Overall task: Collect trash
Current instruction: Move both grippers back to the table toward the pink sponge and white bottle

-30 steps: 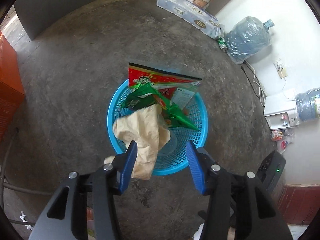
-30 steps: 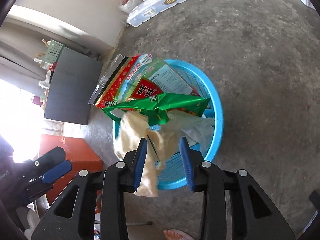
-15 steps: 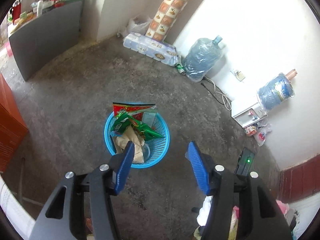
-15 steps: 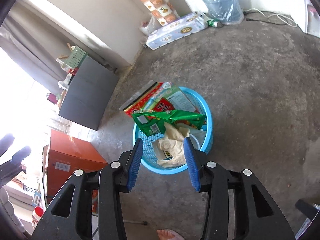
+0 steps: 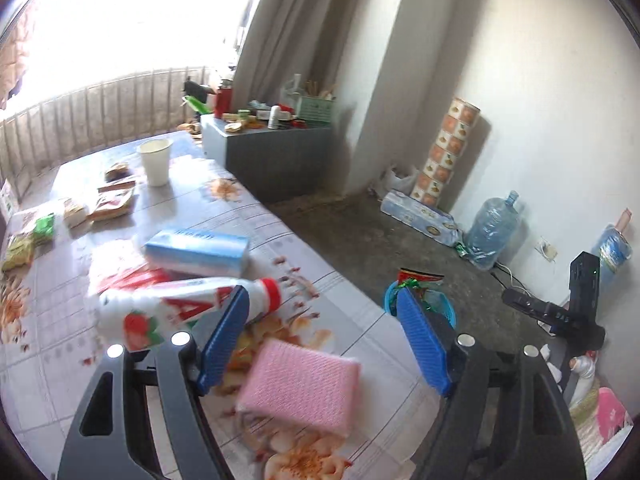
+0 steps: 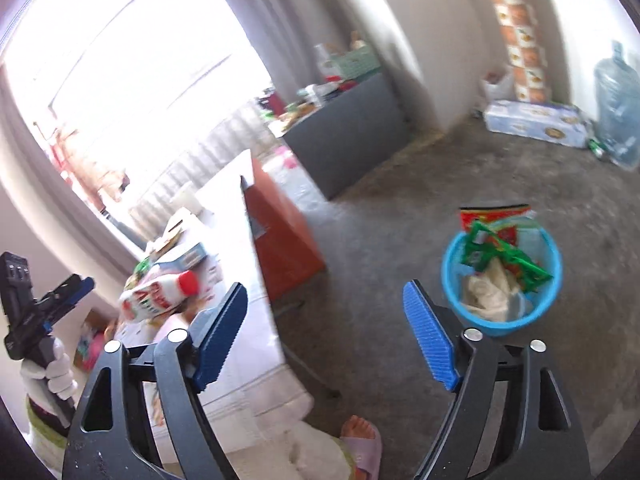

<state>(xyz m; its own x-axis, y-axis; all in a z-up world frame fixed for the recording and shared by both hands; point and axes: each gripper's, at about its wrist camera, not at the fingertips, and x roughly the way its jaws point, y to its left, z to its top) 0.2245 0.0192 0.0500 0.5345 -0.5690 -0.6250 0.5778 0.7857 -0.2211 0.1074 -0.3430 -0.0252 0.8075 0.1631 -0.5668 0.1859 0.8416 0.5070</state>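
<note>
The blue basket (image 6: 502, 280) stands on the bare concrete floor (image 6: 400, 240) and serves as the anchor here: it is stuffed with trash, a red snack packet (image 6: 496, 216) sticking up at its far rim, green wrappers (image 6: 504, 256) across the top and a crumpled cream bag (image 6: 488, 288) on the near side. The right hand-held gripper (image 6: 324, 332) hangs above the floor just on the near side of the basket, its blue pads spreading apart with nothing between them. The left hand-held gripper (image 5: 320, 340) is over the desk (image 5: 80, 360), which lies to the left of the basket; its jaws are likewise widening and empty, and the basket's rim peeks out just behind its right finger. On the desk's flowered cloth, nearest the basket, lies a pink sponge (image 5: 300, 384); farther from the basket a white bottle with a red cap (image 5: 168, 308) lies on its side, then a blue tissue pack (image 5: 196, 252), and farthest off a white paper cup (image 5: 155, 160) stands upright among small snack wrappers (image 5: 112, 200). Beyond the basket, against the wall, sit a large water jug (image 6: 618, 108) and a long pack of paper rolls (image 6: 536, 120). A sandalled foot (image 6: 360, 440) shows on the floor near the desk's edge.
</note>
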